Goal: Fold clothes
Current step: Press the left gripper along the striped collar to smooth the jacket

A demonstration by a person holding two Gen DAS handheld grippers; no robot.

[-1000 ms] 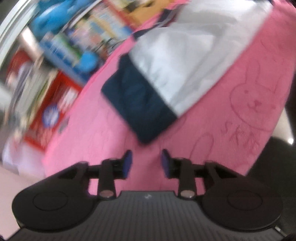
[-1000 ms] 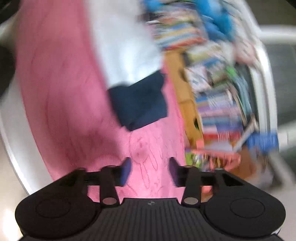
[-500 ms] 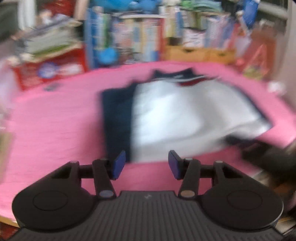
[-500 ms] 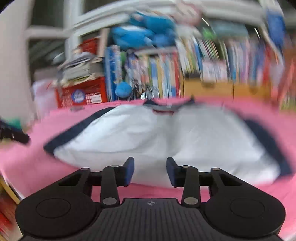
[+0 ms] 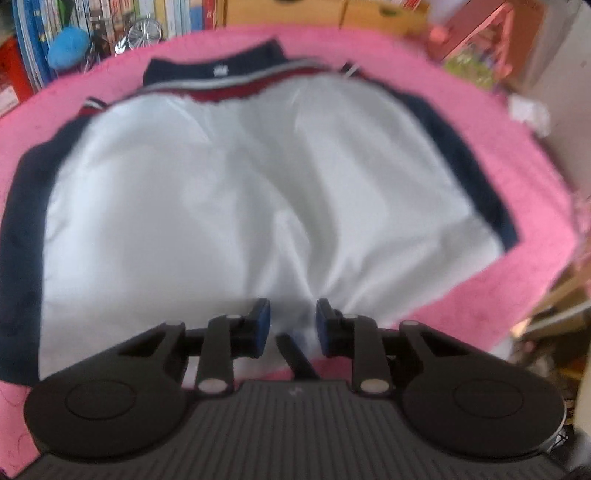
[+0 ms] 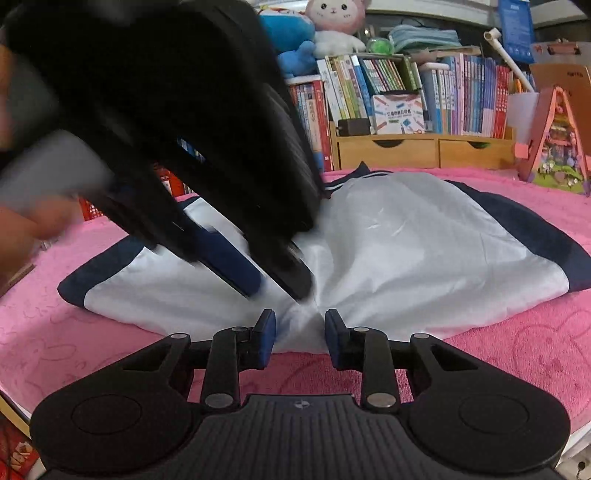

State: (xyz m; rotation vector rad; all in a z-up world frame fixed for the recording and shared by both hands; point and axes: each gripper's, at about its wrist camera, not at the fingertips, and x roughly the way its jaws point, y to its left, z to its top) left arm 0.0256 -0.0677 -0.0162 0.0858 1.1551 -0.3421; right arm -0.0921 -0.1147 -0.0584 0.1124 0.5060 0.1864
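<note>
A white garment (image 5: pixel 221 184) with navy side bands and a red-and-navy collar edge lies spread flat on a pink towel (image 5: pixel 517 110). My left gripper (image 5: pixel 293 325) points steeply down at the middle of the near hem. Its jaws are closing, with puckered white cloth between the blue pads. My right gripper (image 6: pixel 301 338) comes in low at the same spot on the garment (image 6: pixel 424 251). Its jaws are closing too, with the hem between them. The pads do not visibly press in either view. In the right wrist view the left gripper (image 6: pixel 279 291) looms large and blurred just ahead.
The pink towel (image 6: pixel 517 350) covers the table to its near edge. Behind it stand a shelf of books (image 6: pixel 369 85), wooden drawers (image 6: pixel 424 147), plush toys (image 6: pixel 332 18) and a pink toy house (image 6: pixel 554 140). A hand (image 6: pixel 22 221) holds the left gripper at the left edge.
Both views swung round from the garment's sides to face it squarely. Both grippers came together at the middle of the near hem, and their jaws narrowed.
</note>
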